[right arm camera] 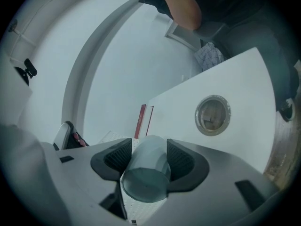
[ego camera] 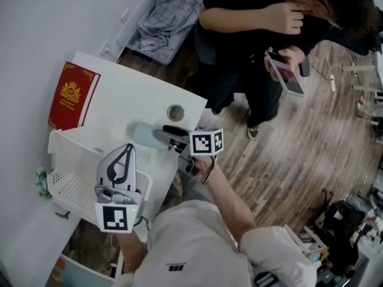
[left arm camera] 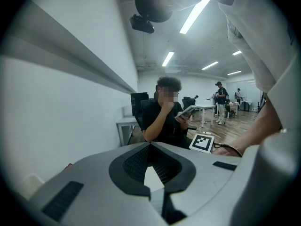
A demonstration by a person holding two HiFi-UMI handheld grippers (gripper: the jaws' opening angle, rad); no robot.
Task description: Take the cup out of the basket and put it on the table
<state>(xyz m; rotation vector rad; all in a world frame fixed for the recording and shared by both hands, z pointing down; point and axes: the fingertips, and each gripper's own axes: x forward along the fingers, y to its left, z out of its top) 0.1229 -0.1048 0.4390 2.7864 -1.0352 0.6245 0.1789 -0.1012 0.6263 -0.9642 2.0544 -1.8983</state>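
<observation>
A pale blue-green cup [ego camera: 145,135] [right arm camera: 146,168] lies sideways between the jaws of my right gripper [ego camera: 160,134] [right arm camera: 149,142]. The dark pads press on both of its sides. It hangs low over the white table [ego camera: 131,94], just past the far right corner of the white mesh basket [ego camera: 57,137]. I cannot tell whether it touches the tabletop. My left gripper [ego camera: 127,148] [left arm camera: 150,145] hovers over the basket's near side. Its fingertips meet and nothing is between them.
A red book [ego camera: 73,95] [right arm camera: 142,120] lies on the table beyond the basket. A round cable hole [ego camera: 175,112] [right arm camera: 212,115] is in the tabletop near the cup. A person [ego camera: 257,28] [left arm camera: 164,119] sits across the table looking at a phone. A checked cloth [ego camera: 164,20] lies behind it.
</observation>
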